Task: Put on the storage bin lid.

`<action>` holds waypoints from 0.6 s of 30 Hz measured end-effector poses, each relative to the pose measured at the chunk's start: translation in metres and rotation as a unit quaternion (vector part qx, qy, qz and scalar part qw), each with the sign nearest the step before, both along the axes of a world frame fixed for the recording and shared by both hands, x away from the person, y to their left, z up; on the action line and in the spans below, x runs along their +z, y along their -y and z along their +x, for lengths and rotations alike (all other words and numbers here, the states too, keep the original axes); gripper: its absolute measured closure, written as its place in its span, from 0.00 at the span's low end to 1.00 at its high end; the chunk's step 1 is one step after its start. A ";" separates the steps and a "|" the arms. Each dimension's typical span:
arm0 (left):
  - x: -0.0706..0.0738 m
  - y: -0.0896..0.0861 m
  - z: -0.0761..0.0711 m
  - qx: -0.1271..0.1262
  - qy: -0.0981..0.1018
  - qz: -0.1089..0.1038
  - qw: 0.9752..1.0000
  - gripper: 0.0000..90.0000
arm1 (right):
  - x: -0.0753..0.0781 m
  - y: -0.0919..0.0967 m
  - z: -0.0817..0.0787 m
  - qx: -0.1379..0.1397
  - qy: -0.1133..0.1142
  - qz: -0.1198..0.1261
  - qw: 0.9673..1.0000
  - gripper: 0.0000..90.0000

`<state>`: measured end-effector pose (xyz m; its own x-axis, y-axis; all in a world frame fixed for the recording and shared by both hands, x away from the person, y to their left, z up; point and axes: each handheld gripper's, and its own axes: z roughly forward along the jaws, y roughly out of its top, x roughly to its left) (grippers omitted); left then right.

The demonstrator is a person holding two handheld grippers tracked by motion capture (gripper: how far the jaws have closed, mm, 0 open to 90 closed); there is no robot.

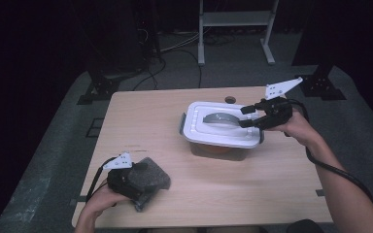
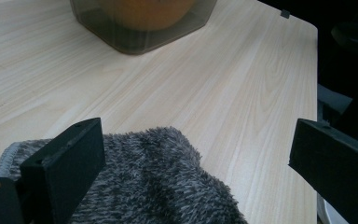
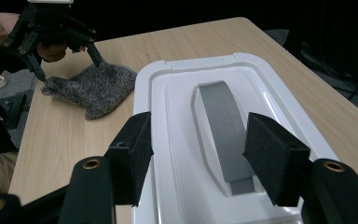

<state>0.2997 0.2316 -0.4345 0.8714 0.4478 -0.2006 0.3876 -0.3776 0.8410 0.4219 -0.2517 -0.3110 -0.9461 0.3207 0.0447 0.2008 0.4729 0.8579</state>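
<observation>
Pale wooden table (image 1: pixel 213 194) in a dark room, grey floor. Right gripper (image 1: pixel 246 116) released above the white lid's (image 1: pixel 204 130) grey handle (image 1: pixel 221 118); left gripper (image 1: pixel 148 180) released over the grey cloth (image 1: pixel 156 177), near left.

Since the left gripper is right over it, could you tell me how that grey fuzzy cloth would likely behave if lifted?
The grey fuzzy cloth lies rumpled, so it would probably droop limply. Its plush pile suggests light weight and easy grip between the open left gripper.

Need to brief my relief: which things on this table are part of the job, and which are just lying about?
In the job:
- white lid with grey handle, right tongs open astride the handle
- brown box under the lid
- grey fuzzy cloth, left tongs open over it

Lying about:
- white frame behind the table
</observation>
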 end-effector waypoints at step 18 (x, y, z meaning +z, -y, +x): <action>0.000 0.005 0.000 -0.004 -0.001 0.004 1.000 0.03 | -0.006 0.042 -0.023 -0.034 -0.006 0.006 0.999 0.39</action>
